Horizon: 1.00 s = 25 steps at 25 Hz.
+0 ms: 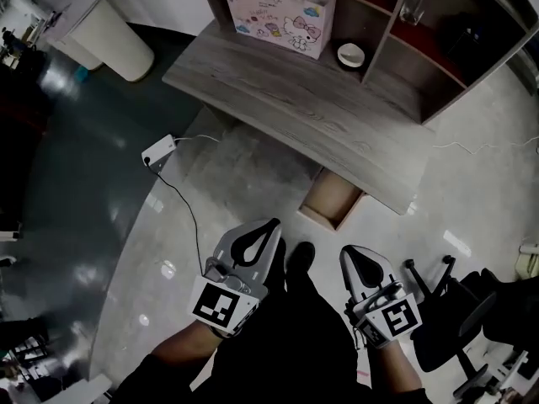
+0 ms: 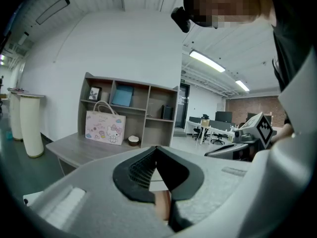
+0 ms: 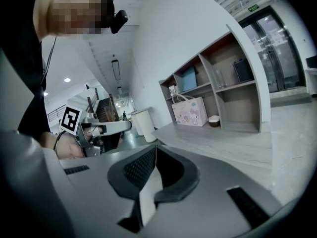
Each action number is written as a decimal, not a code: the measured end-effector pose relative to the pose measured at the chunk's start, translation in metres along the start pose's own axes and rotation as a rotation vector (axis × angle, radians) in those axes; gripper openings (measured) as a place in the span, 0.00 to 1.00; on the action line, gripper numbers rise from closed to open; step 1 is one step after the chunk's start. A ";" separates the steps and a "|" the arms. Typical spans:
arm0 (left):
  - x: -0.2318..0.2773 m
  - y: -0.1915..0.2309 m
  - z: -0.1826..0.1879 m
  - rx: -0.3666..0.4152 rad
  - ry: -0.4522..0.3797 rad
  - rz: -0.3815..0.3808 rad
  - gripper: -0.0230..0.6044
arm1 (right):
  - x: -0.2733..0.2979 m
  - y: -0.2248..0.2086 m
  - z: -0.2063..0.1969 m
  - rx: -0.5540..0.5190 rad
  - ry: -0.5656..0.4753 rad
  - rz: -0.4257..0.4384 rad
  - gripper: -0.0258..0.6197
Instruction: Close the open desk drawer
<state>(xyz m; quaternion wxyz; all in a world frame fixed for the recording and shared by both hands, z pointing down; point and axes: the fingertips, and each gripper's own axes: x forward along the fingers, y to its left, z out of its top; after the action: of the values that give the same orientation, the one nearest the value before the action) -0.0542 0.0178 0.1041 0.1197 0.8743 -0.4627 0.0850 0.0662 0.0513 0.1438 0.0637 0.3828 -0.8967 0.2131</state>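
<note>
**Drawer (image 1: 331,199) open, nothing held**

The left hand-held gripper (image 1: 269,225) has its jaws pressed together, empty. Ahead of it, the drawer juts out from beneath the desk (image 1: 286,99). The right hand-held gripper (image 1: 349,257) is likewise closed on nothing.

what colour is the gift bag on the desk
Pale pink with cartoon prints. The bag shows best in the head view.

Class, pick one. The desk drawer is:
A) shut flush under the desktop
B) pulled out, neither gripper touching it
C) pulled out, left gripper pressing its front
B: the drawer juts out from under the desk, and the left gripper and right gripper sit short of it.
</note>
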 end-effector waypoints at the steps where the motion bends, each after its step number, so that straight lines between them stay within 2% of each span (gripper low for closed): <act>1: 0.009 0.007 -0.008 0.004 0.007 -0.002 0.05 | 0.010 -0.005 -0.008 0.004 0.016 0.003 0.06; 4: 0.032 0.024 -0.038 0.031 0.021 -0.007 0.05 | 0.038 -0.017 -0.036 0.015 0.045 0.010 0.06; 8: 0.049 0.042 -0.089 -0.014 0.087 -0.032 0.05 | 0.063 -0.029 -0.074 0.041 0.104 -0.003 0.06; 14: 0.083 0.071 -0.169 -0.041 0.160 -0.055 0.05 | 0.104 -0.063 -0.138 0.054 0.158 -0.027 0.06; 21: 0.120 0.075 -0.265 -0.045 0.244 -0.119 0.05 | 0.130 -0.105 -0.226 0.062 0.237 -0.066 0.06; 25: 0.135 0.072 -0.312 -0.052 0.286 -0.152 0.05 | 0.142 -0.121 -0.271 0.025 0.284 -0.072 0.06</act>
<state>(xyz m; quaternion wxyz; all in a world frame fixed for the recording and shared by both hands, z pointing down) -0.0502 -0.0379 0.4470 0.2130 0.8824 -0.3755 0.1872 0.0405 0.0001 0.4680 0.1931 0.3816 -0.8615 0.2737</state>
